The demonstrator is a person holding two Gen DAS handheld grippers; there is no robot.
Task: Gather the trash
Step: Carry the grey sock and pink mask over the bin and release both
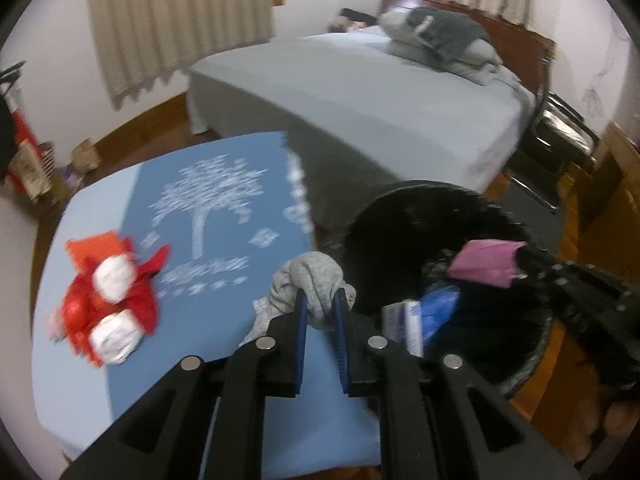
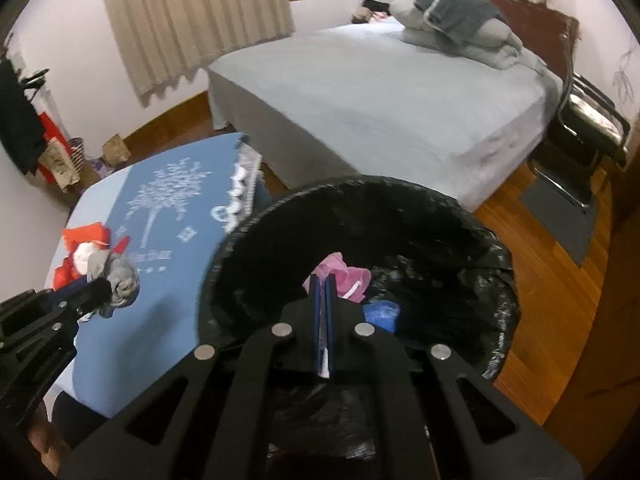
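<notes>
My left gripper is shut on a crumpled grey cloth and holds it above the blue table's right edge, beside the black-lined trash bin. The right wrist view shows the same cloth in the left gripper. My right gripper is shut on a pink wrapper over the bin's opening. The left wrist view shows that wrapper too. Blue and white packaging lies inside the bin. A red wrapper with white wads lies on the table's left part.
The blue tablecloth has a white tree print. A grey bed with folded bedding stands behind. A black chair stands at the right on the wooden floor. Bags stand by the left wall.
</notes>
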